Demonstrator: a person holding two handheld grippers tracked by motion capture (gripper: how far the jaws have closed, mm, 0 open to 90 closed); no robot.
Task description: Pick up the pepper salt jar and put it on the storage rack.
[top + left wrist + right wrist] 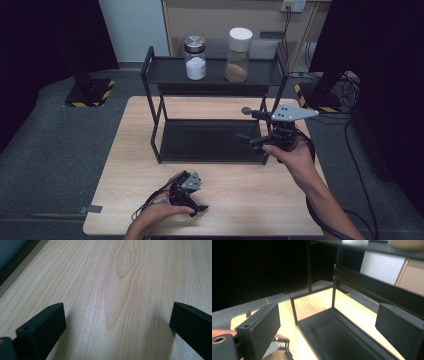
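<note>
Plainly spread wide, both pairs of jaws, with nothing between them. Left gripper (197, 206) low over the near edge of the wooden table (240, 195), just left of centre, black blocky fingers (42, 327) parted over bare pale wood grain (knot pattern visible between them). Right gripper (247, 137) held at the right end of the black metal rack (155, 125), pointing left across its lower shelf (332, 335), flat and dark, jaws gaping, touching nothing. On the top shelf, toward the far edge: glass jar with metal lid (195, 57), white powder filling its lower half; beside it, apart, taller jar with white lid (239, 54), brown grainy contents at the bottom.
</note>
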